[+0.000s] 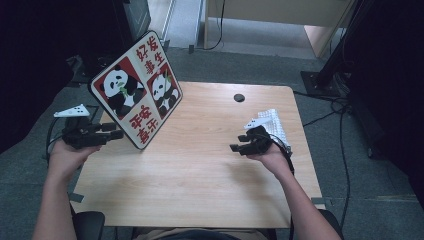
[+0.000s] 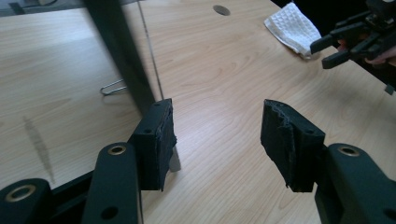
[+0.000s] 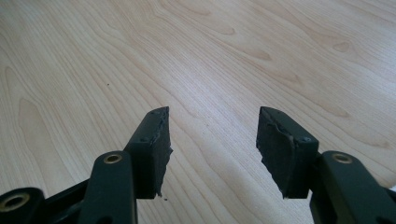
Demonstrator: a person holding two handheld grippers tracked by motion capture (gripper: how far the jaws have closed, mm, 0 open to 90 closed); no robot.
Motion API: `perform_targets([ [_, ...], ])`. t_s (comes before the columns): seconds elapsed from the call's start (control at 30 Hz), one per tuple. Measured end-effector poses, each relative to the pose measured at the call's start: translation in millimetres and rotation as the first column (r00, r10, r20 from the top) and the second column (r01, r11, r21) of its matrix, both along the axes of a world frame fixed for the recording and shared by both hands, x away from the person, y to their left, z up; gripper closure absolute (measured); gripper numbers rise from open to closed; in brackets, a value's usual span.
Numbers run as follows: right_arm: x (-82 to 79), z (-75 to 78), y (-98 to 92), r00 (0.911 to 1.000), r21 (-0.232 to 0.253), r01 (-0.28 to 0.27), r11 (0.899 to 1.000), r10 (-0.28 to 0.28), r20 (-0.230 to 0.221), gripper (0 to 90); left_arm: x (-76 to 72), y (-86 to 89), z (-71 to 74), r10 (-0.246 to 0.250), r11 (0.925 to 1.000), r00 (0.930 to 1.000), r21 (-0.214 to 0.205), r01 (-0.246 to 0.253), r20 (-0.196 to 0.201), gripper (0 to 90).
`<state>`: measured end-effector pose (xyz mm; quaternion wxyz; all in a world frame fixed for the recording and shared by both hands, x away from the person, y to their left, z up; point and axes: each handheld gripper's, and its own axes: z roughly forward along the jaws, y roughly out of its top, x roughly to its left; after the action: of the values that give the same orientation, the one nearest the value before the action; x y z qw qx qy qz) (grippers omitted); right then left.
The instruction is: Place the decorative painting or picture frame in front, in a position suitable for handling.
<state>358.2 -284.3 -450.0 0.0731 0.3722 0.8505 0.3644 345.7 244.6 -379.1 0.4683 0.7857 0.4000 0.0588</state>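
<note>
Item: panda board, a flat panel printed with two pandas and red characters on white and red fields. It stood tilted at the 9 o'clock side of the tabletop, its lower corner near the tabletop's left edge. In the left gripper view its dark edge ran from 12 o'clock down to the left finger, just beside it and not between the two fingers; whether they touched could not be told. A wire clip foot lay on the wood beside the board.

Left gripper: held level at 9 o'clock, pointing toward the board's lower edge, fingers spread wide, nothing between them.

Right gripper: held at 3 o'clock over bare wood, well apart from the board, pointing toward 9 o'clock. Fingers released, wide apart, grasping nothing.

White cloth: waffle-textured, lying at 3 o'clock near the tabletop's right edge, just behind the right gripper.

Cable hole: round, dark, at 12 o'clock near the far edge.
</note>
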Motion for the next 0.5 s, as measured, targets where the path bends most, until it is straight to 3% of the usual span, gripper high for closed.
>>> perform_targets([
  [0.27,-0.4,-0.9,0.9,1.0,-0.014,-0.008,1.0,0.008,0.004,44.7,8.6,12.3,-3.4,0.04,0.9991,0.999,-0.009,-0.041,-0.019,47.5],
  [0.5,-2.4,-0.5,-2.7,1.0,-0.026,0.006,1.0,-0.006,0.001,44.7,19.2,16.2,10.1,0.067,0.9975,0.9976,-0.023,-0.067,-0.017,48.4],
])
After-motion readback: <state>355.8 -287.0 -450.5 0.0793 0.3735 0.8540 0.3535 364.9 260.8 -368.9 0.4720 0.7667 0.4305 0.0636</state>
